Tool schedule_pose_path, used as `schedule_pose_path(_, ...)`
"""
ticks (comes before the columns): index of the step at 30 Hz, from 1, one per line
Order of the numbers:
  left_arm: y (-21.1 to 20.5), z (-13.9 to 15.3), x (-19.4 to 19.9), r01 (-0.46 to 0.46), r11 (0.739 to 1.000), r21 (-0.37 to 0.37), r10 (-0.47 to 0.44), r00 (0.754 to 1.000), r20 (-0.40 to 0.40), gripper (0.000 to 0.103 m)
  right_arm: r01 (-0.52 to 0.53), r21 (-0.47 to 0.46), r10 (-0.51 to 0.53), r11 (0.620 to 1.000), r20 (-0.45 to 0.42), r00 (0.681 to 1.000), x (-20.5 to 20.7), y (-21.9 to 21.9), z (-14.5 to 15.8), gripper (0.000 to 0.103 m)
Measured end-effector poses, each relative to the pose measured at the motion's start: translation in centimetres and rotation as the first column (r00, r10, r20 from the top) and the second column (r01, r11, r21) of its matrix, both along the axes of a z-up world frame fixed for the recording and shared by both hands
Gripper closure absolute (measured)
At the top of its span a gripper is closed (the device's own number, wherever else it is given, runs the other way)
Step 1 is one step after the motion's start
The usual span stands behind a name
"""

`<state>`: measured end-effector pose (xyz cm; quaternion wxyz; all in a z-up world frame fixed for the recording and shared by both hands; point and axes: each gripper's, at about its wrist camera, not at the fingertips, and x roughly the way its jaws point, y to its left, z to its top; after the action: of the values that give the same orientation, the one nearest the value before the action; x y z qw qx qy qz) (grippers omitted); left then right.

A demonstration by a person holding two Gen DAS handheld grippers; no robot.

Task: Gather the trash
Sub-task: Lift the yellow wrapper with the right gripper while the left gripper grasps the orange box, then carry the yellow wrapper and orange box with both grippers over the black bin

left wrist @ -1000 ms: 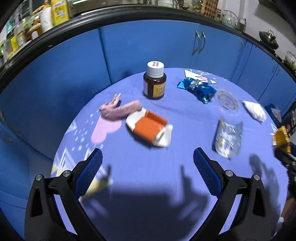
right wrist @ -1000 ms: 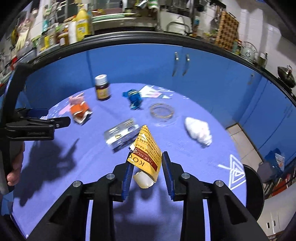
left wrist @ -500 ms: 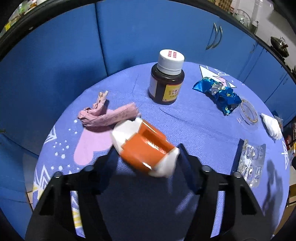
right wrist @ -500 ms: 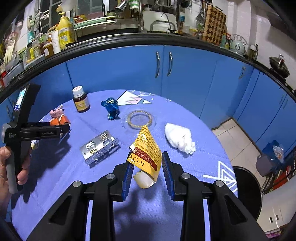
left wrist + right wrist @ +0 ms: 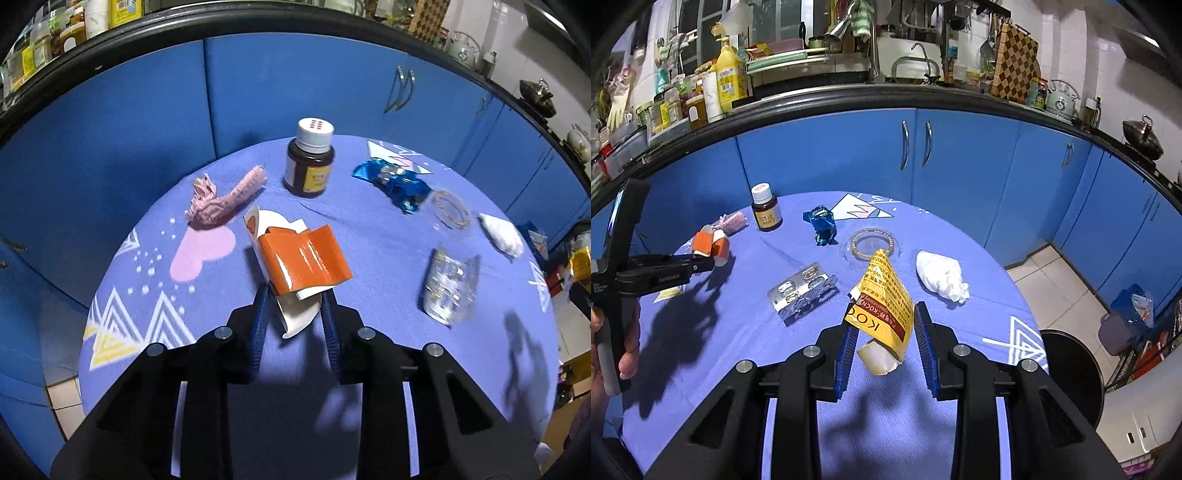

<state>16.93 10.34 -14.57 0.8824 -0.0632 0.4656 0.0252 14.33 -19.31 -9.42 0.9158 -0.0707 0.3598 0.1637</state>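
Observation:
My left gripper point(image 5: 294, 312) is shut on an orange and white crumpled carton point(image 5: 301, 258) and holds it above the blue round table point(image 5: 369, 258); it also shows in the right wrist view point(image 5: 711, 244). My right gripper point(image 5: 886, 332) is shut on a yellow wrapper point(image 5: 884, 306), held above the table point(image 5: 738, 332). A pink crumpled wrapper point(image 5: 225, 197), a blue foil wrapper point(image 5: 397, 182), an empty blister pack point(image 5: 448, 288) and a white tissue wad point(image 5: 502, 234) lie on the table.
A brown pill bottle with a white cap point(image 5: 310, 162) stands at the far side. A clear round lid point(image 5: 452, 210) lies beside the blue foil. Blue cabinets point(image 5: 960, 155) run behind. A black stool point(image 5: 1071, 365) stands right of the table.
My left gripper moved forward to the orange carton, closed on it and lifted it. My right gripper kept hold of the yellow wrapper and drew back to the right.

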Motion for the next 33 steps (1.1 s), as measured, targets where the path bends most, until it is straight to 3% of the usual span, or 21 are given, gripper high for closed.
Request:
schedule_pose_path(17,-8.8,4.9,-3.9,0.160,0.985,0.060,-0.165,0.983,0.083,0.074,0.083,0.019,-0.085,0.996,0.076,0.993,-3.4,-5.9,3.2,0.072)
schedule_pose_path(33,-20.9,6.4,-3.2,0.375,0.920,0.116,-0.387,0.917,0.100,0.074,0.219,0.048,-0.223,0.974,0.112,0.968,-3.8,-13.9,3.8,0.072)
